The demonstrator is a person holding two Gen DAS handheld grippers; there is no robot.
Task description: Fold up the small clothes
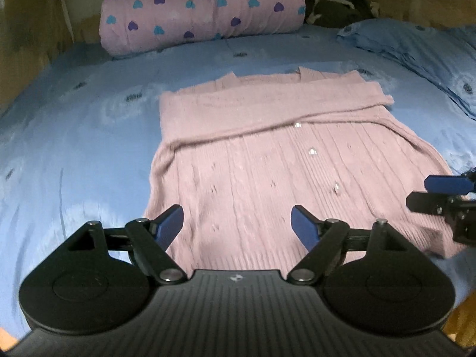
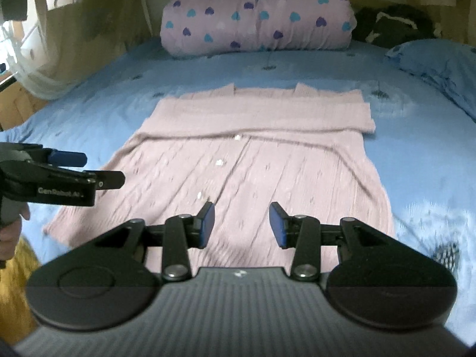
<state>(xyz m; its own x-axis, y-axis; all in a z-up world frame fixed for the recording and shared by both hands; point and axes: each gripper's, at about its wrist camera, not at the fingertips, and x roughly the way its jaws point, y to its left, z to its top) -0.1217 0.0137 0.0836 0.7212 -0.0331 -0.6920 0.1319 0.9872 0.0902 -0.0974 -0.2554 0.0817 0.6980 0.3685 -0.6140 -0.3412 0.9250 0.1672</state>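
1. Pink ribbed knit, a buttoned cardigan (image 1: 267,163), lies flat on the blue bedsheet (image 1: 74,148) straight ahead of both your tools, its hem nearest you and its collar at the far end.
2. Your left gripper (image 1: 237,223) hangs over the hem with its blue pads (image 1: 169,226) spread wide and nothing between them; you look set to take the near-left part of the hem.
3. Your right gripper (image 2: 241,223) sits beside it, over the near-right part of the hem, also spread and holding nothing.
4. Both sleeves are already laid across the chest in a flat band, so the garment reads as a neat rectangle; a hem-to-collar fold looks like the step in hand.
5. Small shiny buttons run down the placket towards you, and the knit looks soft and a little rumpled near the hem.
6. Beyond the collar a heart-print rolled quilt (image 1: 202,9) rests clear of the fold, and a blue pillow (image 1: 416,47) lies far right.
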